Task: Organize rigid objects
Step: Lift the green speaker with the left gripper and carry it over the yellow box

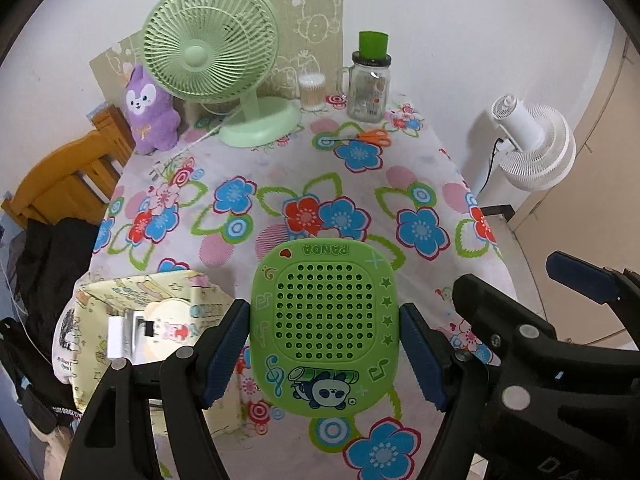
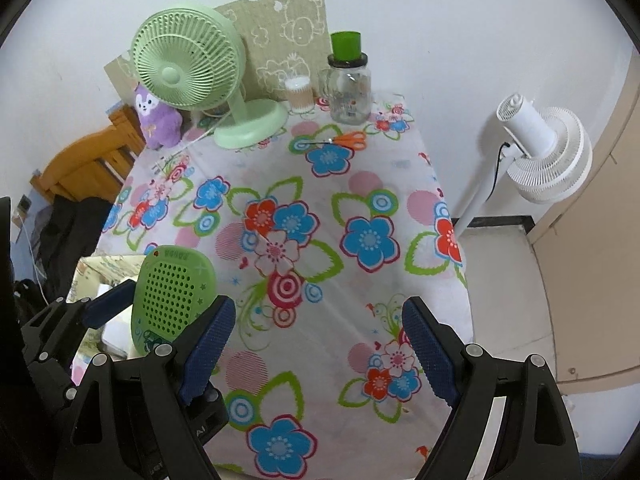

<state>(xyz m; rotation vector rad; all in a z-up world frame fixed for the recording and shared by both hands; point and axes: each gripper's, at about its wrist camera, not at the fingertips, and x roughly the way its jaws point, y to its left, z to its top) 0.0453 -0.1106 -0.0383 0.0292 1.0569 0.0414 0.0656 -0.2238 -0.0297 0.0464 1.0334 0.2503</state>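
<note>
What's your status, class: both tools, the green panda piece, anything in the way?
Left tool shut on green panda piece, held above the table. Right tool open, empty. Patterned box just left; nothing in the way.

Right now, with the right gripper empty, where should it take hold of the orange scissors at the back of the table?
Probably across the orange scissors near the pivot, where they are narrowest, coming from above: they lie flat on the tablecloth, handles toward the glass jar, so a side approach finds little edge.
</note>
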